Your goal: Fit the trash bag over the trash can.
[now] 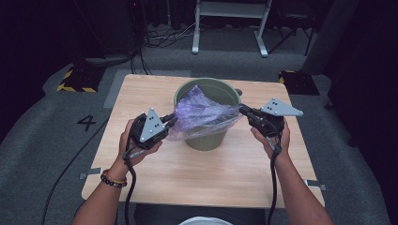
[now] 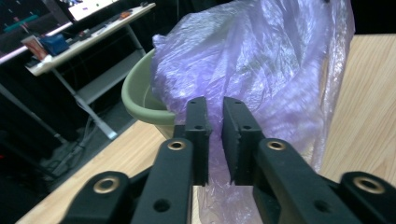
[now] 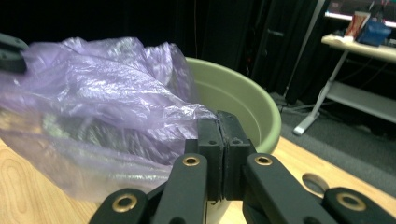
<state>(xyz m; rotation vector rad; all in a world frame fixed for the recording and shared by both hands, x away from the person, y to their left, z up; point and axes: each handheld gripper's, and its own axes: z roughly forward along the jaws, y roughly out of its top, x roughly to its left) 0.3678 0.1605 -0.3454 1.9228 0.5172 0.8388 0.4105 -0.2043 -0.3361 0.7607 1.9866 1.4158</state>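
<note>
Wooden desk [image 1: 197, 173], light grain. Green bucket [image 1: 206, 138] upright near desk's far edge, about midway along it. Purple plastic bag [image 1: 202, 115] stretched across bucket rim, spilling over near side. Left gripper [image 1: 172, 121] at bag's left edge, jaws narrowly parted with film between them. Right gripper [image 1: 244, 110] clenched tight on bag's right corner.

A pale wood table [image 1: 197, 168] stands on grey floor [image 1: 42, 140]. A green bucket [image 1: 212, 138] sits on the table toward its far edge, near the middle; the wood around the bucket lies bare.
</note>
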